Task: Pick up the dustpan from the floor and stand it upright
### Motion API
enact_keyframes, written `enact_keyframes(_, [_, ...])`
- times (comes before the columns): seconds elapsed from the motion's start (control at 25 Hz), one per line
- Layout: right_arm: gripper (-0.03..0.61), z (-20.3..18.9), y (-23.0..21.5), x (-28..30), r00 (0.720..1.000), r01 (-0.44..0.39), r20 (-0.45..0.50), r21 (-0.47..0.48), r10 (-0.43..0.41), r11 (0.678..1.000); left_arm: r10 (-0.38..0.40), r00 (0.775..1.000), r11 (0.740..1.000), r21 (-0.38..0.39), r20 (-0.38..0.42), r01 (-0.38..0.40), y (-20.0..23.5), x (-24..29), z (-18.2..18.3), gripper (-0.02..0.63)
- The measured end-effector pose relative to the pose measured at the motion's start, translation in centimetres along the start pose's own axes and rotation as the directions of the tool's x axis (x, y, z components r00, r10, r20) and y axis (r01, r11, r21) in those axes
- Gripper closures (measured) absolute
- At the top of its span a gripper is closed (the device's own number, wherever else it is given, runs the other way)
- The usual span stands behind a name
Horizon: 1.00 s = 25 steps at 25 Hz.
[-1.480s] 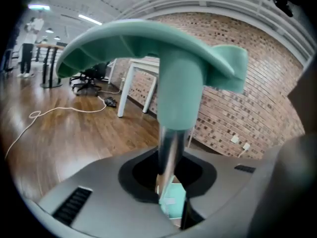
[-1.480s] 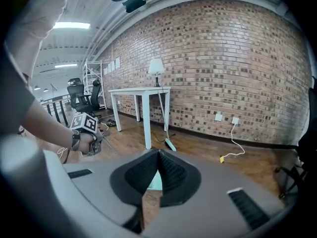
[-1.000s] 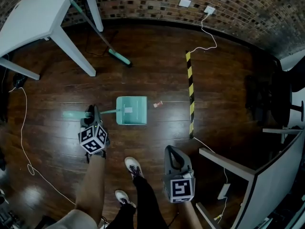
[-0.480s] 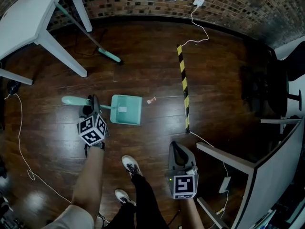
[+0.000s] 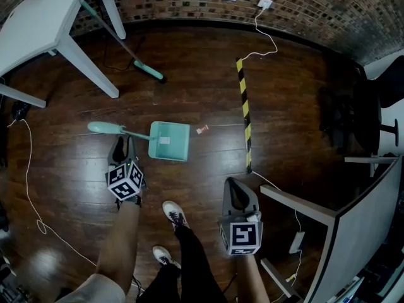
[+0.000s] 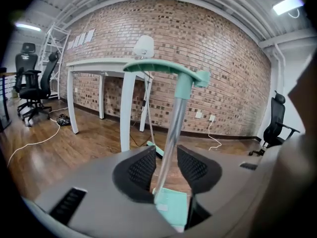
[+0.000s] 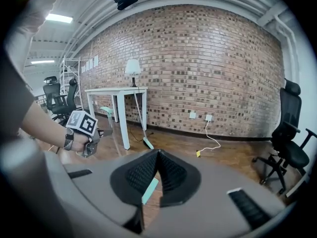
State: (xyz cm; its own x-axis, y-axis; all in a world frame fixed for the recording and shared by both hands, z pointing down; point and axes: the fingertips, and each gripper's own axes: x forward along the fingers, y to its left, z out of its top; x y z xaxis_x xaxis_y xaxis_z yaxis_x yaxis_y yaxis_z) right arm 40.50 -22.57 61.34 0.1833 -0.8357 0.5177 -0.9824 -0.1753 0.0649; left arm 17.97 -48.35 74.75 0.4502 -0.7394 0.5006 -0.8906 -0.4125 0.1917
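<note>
Two claws show: the left claw (image 6: 165, 168) has just been opening, its pads loose around the dustpan (image 5: 169, 141) pole so it can stand up alone on the floor (image 5: 284, 125), I think, while the right claw (image 7: 157, 170) hangs back, shut and empty.

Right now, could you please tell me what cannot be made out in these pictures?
- Small scrap beside the dustpan, head view: too small to identify.
- The broom, upper end, head view: hidden under the table.
- Where the dustpan meets the floor, left gripper view: covered by the left gripper, whose fingers have just been opening, the handle between them.
</note>
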Motion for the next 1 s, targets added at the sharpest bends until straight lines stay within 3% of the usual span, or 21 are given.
enact_keyframes(0.04, [0.595,0.0,0.3,-0.1,1.0,-0.004,-0.008,0.001,0.004,1.0,0.011,1.0,1.0,0.003,-0.001,-0.011,0.3,-0.6,0.0,0.485])
enact_keyframes(0.12, [0.595,0.0,0.6,-0.3,1.0,-0.006,0.0,-0.001,0.006,1.0,0.02,1.0,1.0,0.02,-0.004,-0.02,0.6,-1.8,0.1,0.601])
enact_keyframes(0.16, [0.595,0.3,0.7,-0.4,1.0,-0.008,0.014,0.001,0.008,1.0,0.012,1.0,0.999,0.035,-0.005,-0.011,0.5,-2.4,0.1,0.611])
enact_keyframes(0.4, [0.596,1.5,2.8,-1.1,0.998,-0.059,-0.004,0.039,0.059,0.997,-0.088,0.996,0.985,0.148,-0.005,0.088,-1.5,-5.4,0.9,0.611])
enact_keyframes(0.68, [0.595,3.4,3.4,-2.2,0.999,-0.048,0.017,0.065,0.046,0.997,-0.21,0.977,0.952,0.223,-0.021,0.209,-4.2,-9.1,2.6,0.612])
enact_keyframes(1.0, [0.595,9.4,1.9,-4.4,0.995,-0.061,0.09,0.114,0.051,0.992,-0.285,0.959,0.908,0.316,-0.011,0.273,-7.6,-15.0,9.9,0.612])
